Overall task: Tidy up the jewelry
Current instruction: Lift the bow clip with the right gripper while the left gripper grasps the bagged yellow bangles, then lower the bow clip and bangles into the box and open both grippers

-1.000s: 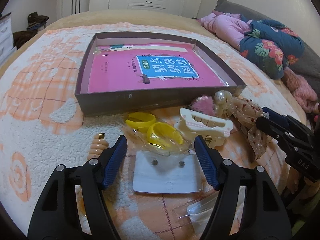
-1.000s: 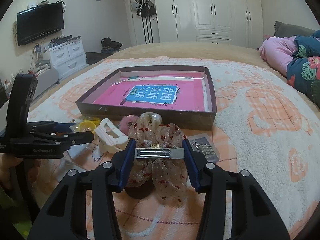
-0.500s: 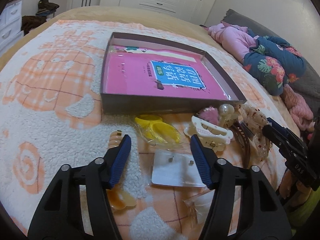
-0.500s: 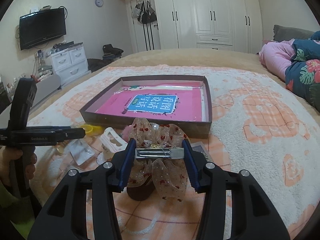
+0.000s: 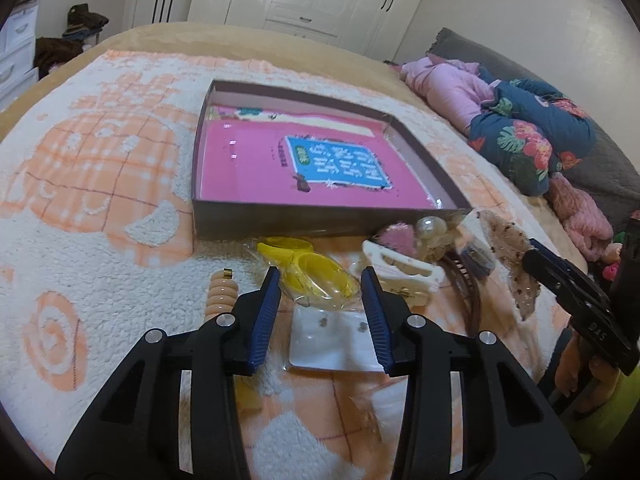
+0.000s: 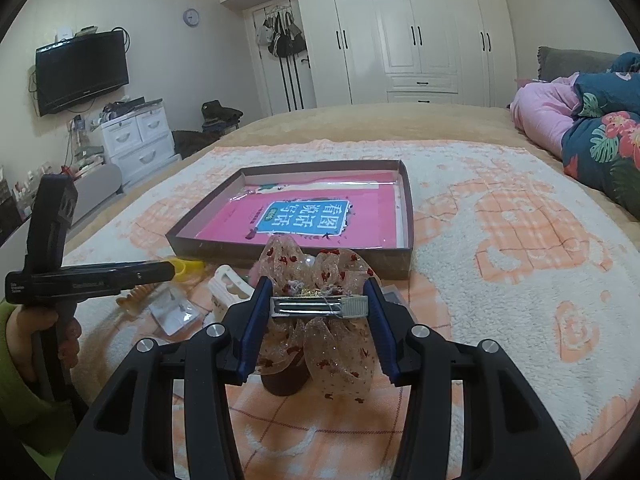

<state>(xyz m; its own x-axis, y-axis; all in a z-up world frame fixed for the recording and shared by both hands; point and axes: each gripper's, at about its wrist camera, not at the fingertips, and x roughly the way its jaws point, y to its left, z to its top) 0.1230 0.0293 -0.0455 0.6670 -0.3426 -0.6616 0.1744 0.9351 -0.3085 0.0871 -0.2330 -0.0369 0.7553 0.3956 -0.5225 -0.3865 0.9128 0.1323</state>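
My right gripper [image 6: 319, 307] is shut on the metal clip of a sheer bow hair clip [image 6: 320, 280] with red dots, held above the blanket in front of the box. The bow also shows in the left wrist view [image 5: 508, 248]. My left gripper [image 5: 320, 300] is open and empty above a bag of yellow bangles [image 5: 316, 276] and a white earring card [image 5: 332, 340]. A shallow dark box [image 5: 224, 216] with a pink book [image 5: 256, 164] inside lies beyond. The box also shows in the right wrist view [image 6: 408, 208].
On the blanket lie a white claw clip [image 5: 404, 272], a peach spiral clip [image 5: 222, 292], a pink pompom [image 5: 396, 236], a pearl bobble [image 5: 430, 226] and a dark headband [image 5: 474, 300]. Folded bedding [image 5: 528, 136] lies at the right. A TV [image 6: 80, 72] and drawers [image 6: 136, 136] stand at the left.
My left gripper has risen and shifted left, with its jaws a little narrower. My right gripper has lifted the bow clip higher, away from the blanket.
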